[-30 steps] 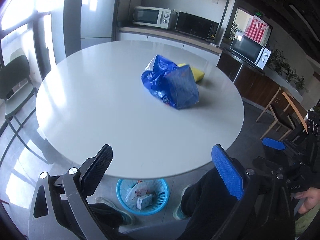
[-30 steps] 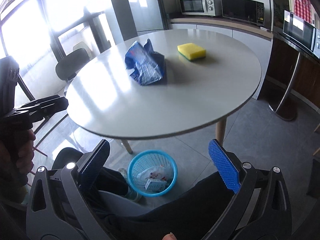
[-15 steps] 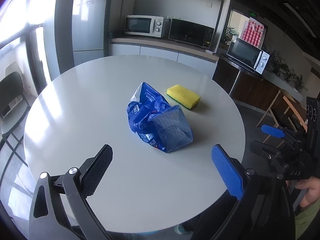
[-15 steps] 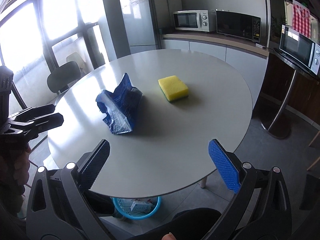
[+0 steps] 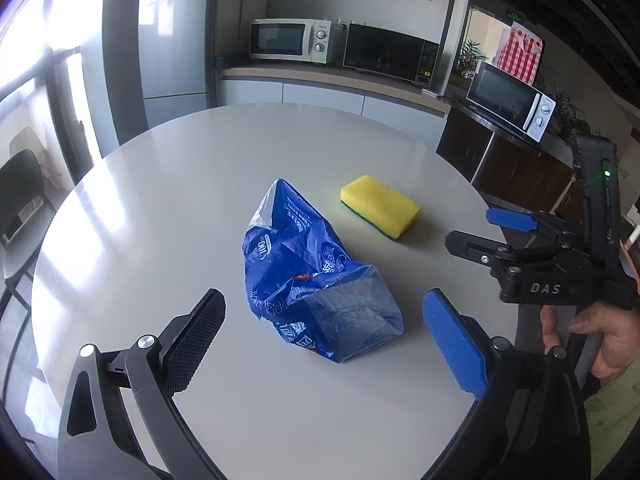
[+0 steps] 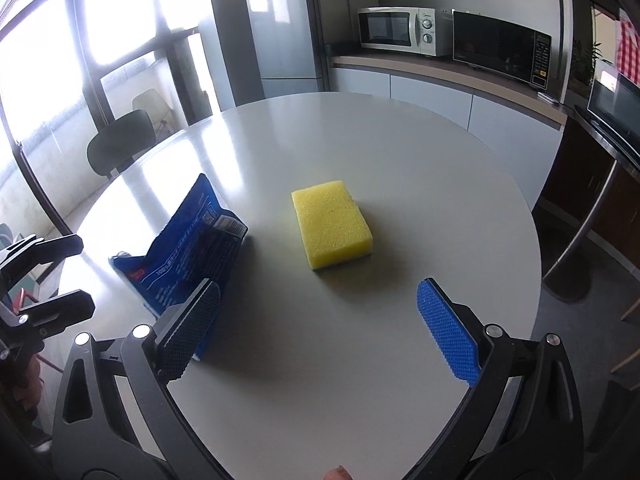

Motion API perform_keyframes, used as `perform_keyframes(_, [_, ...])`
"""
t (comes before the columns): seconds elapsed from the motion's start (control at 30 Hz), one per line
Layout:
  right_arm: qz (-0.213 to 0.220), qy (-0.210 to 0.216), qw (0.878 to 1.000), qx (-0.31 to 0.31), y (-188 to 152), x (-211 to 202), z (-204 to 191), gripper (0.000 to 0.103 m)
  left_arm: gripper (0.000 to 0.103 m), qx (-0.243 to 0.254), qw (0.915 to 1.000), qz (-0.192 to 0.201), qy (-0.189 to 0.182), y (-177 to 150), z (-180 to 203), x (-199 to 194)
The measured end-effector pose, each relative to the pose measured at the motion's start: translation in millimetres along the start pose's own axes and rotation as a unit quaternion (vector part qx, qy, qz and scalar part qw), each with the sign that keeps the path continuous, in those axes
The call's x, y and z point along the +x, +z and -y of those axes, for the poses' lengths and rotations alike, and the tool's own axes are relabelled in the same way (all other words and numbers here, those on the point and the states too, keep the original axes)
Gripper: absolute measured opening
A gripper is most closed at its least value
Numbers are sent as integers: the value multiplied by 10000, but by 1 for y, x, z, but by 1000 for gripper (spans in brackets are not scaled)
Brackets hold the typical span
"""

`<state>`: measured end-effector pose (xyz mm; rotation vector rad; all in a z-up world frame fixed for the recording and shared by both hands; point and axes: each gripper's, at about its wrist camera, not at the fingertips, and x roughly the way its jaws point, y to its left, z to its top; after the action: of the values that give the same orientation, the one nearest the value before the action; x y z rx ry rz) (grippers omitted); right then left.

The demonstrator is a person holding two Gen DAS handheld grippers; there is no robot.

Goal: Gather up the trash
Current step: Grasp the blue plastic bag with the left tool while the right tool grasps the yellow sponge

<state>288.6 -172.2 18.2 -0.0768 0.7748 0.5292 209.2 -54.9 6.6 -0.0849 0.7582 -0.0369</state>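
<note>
A crumpled blue plastic bag (image 5: 316,276) lies on the round grey table (image 5: 160,208); it also shows in the right wrist view (image 6: 188,256). A yellow sponge (image 5: 380,205) lies just beyond it, and shows in the right wrist view (image 6: 331,229) too. My left gripper (image 5: 324,340) is open and empty, its jaws wide on either side of the bag's near end, just above the table. My right gripper (image 6: 318,328) is open and empty, above the table a little short of the sponge. It also shows in the left wrist view (image 5: 476,228).
A dark chair (image 6: 120,144) stands at the table's far left by the windows. A counter with microwaves (image 5: 292,40) and a fridge (image 5: 176,40) line the back wall. A metal post (image 6: 580,240) stands to the right of the table.
Both grippers have moved forward over the table, toward the bag and sponge. The blue basket on the floor has dropped out of view.
</note>
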Motion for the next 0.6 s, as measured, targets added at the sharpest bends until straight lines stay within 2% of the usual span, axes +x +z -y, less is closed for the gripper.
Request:
perform_keyframes(0.13, [-137,-11,9999,-101,17,29,2,94,97,5,9999,-161,64,7,-1,15])
perform_keyframes(0.37, [-463,-99,9986,-230,32,71,6,94,95,-118,9988,-470,-75,13,-3,37])
perform_keyframes(0.43, [-529,-130,9981,-304,32,79,4,94,91,-116,9983,-556,-131,12,-2,44])
perform_keyframes(0.5, [-597,-181,9975,-328,31,86,4,94,81,-131,9975,-668,-163,9,-2,51])
perform_keyframes(0.53, [-629,-190,9973,-317,29,89,4,92,78,-152,9971,-718,-202,6,-3,53])
perform_keyframes(0.6, [-670,-169,9972,-299,26,92,4,81,68,-211,9963,-772,-302,2,-5,57])
